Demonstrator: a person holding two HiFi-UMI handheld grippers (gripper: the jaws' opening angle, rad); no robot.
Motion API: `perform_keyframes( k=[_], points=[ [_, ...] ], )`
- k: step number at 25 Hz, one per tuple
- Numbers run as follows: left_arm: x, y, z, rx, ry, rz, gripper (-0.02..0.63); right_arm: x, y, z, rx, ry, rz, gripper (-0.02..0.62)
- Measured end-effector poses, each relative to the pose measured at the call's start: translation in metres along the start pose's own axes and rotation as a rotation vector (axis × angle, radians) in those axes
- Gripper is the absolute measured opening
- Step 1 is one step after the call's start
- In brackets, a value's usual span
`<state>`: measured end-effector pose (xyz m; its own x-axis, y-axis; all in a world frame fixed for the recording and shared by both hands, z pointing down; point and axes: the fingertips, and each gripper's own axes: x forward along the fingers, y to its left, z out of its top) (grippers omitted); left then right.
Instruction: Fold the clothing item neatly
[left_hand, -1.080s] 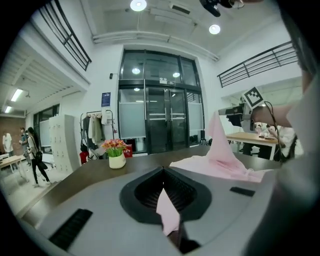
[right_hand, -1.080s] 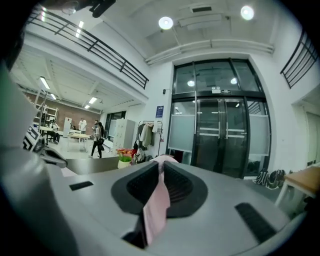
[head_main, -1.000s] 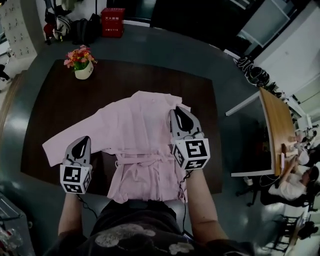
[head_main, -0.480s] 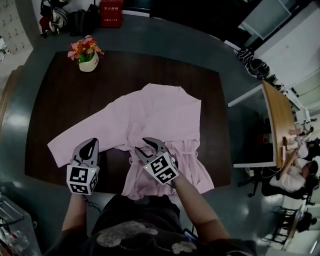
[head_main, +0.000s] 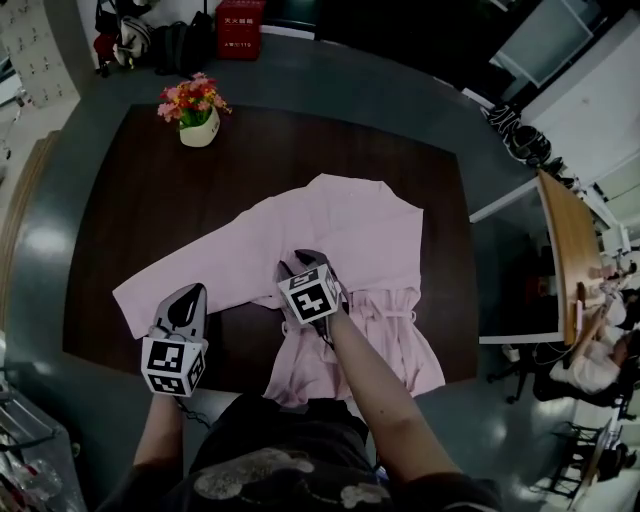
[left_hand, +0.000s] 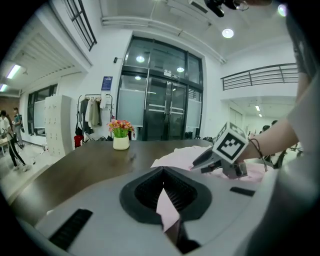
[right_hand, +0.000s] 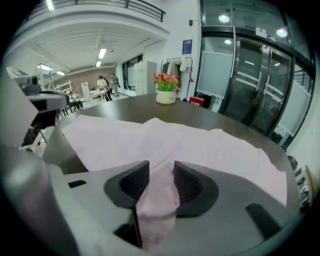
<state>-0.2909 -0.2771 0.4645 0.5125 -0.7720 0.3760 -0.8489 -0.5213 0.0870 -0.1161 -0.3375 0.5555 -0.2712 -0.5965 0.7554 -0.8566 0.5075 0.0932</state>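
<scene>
Folding has barely started: my left tongs pinch a sleeve of the pale pink cloth robe; right tongs, just opened, straddle its bunched middle.

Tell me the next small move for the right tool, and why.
Probably draw the right tool back off the pink robe: its jaws have just been opening, a fold of fabric sits loose between them at the robe's middle, and the left tool holds the sleeve.
</scene>
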Motion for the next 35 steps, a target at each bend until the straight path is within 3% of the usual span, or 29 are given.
perform_keyframes(
  k=[2, 4, 8, 11, 12, 14, 18, 22, 25, 30, 35],
  points=[
    [-0.004, 0.005, -0.001, -0.009, 0.002, 0.006, 0.011, 0.015, -0.007, -0.009, -0.001, 0.073, -0.045, 0.136],
    [-0.006, 0.01, -0.004, -0.007, 0.004, 0.011, 0.011, 0.014, -0.012, -0.006, 0.012, 0.051, -0.092, 0.009],
    [-0.016, 0.022, -0.007, -0.016, 0.009, 0.04, 0.011, -0.003, 0.009, 0.038, -0.018, -0.164, -0.028, 0.009],
    [-0.023, 0.025, -0.015, -0.035, 0.024, 0.063, 0.011, -0.007, 0.03, 0.052, -0.085, -0.217, 0.052, 0.011],
    [-0.025, 0.024, -0.017, -0.039, 0.03, 0.07, 0.011, -0.011, 0.036, 0.053, -0.082, -0.232, 0.084, 0.025],
    [-0.03, 0.021, -0.019, -0.042, 0.035, 0.082, 0.011, -0.027, 0.047, 0.058, -0.056, -0.288, 0.136, 0.122],
    [-0.037, 0.011, -0.017, -0.034, 0.027, 0.118, 0.011, -0.07, 0.051, 0.052, -0.057, -0.408, 0.127, 0.132],
    [-0.056, -0.012, -0.006, -0.042, -0.01, 0.146, 0.011, -0.105, 0.051, 0.03, -0.118, -0.49, 0.121, 0.127],
    [-0.074, -0.028, -0.001, -0.084, -0.047, 0.157, 0.011, -0.133, 0.052, 0.023, -0.07, -0.554, 0.121, 0.005],
    [-0.104, -0.03, -0.011, -0.106, -0.034, 0.216, 0.011, -0.166, 0.075, 0.021, -0.005, -0.631, 0.173, -0.006],
    [-0.133, 0.006, -0.032, -0.184, -0.04, 0.29, 0.011, -0.167, 0.134, 0.029, -0.08, -0.618, 0.258, -0.006]
  ],
)
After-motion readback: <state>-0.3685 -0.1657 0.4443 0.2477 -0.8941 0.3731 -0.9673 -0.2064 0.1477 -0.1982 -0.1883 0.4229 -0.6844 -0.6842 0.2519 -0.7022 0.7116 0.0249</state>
